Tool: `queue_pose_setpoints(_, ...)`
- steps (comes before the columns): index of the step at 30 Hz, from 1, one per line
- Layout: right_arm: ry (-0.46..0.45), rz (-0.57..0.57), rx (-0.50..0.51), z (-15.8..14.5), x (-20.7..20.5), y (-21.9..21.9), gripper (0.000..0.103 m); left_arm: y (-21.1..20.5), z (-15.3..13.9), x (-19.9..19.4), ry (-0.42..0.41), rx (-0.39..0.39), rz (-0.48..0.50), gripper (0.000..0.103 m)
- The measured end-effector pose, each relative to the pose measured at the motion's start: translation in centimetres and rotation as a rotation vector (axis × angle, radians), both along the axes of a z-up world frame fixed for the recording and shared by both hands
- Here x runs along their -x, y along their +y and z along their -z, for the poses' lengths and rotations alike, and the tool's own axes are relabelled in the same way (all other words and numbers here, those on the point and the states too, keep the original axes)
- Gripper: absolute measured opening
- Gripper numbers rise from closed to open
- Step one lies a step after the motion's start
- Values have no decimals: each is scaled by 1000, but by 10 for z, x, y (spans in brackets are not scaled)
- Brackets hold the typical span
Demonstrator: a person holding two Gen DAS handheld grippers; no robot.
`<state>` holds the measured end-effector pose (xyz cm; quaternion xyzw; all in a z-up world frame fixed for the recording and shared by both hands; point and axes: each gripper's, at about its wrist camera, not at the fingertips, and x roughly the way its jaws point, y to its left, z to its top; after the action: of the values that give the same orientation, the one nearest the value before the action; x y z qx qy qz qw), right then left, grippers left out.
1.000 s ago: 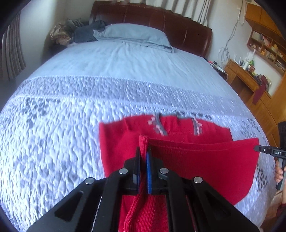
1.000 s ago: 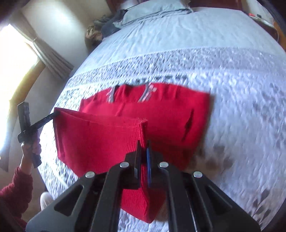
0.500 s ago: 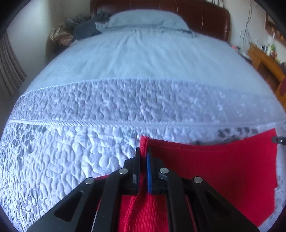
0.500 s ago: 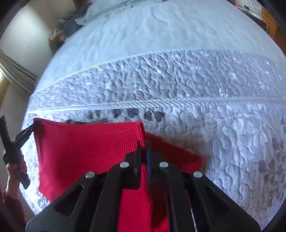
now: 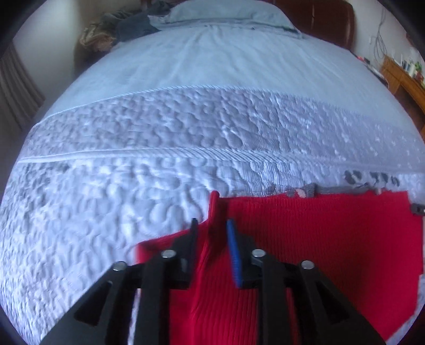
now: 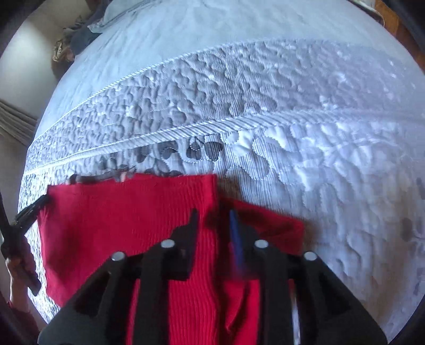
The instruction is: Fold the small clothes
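**Red garment let go on the quilted bed**

Left wrist view: on the bed (image 5: 186,66), near its foot edge, the red knit garment (image 5: 318,233) lies folded. The left gripper (image 5: 212,228), clamped a second ago, has just parted its jaws around an upright fold.

Right wrist view: the right gripper (image 6: 213,220) has likewise opened. Only here, a hand (image 6: 16,268) shows.

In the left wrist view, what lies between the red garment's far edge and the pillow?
Only bedding: between the red knitted garment and the pillow runs the quilted bedspread, then plain blue sheet. Nothing else lies on that stretch in the left wrist view.
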<state>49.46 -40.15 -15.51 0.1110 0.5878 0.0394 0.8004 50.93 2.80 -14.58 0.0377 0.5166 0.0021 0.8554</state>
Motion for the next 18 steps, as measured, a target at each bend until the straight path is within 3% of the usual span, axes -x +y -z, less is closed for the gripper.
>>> queue_pose_setpoints(1, 2, -7, -1, -12, 14, -2, 48, 7, -10, 10, 10, 0, -13, 40)
queue_pose_setpoints(2, 11, -9, 12, -20, 26, -2, 63, 17, -23, 27, 16, 29, -13, 54)
queue_pose_setpoints(3, 17, -32, 22, -32, 47, -2, 67, 28, -36, 49, 30, 67, -1, 64)
queue_pose_setpoints(5, 42, -110, 10, -42, 87, 1, 73, 46, -46, 88, 66, 134, 17, 72)
queue_pose_setpoints(7, 79, -136, 2, -38, 119, 1, 78, 55, -43, 116, 110, 155, 25, 73)
queue_pose_setpoints(11, 124, -121, -41, -18, 155, 0, 78, 67, -16, 151, 187, 181, -1, 73)
queue_pose_setpoints(18, 167, -61, -153, 16, 161, 4, 78, 48, 19, 157, 274, 275, -10, 72)
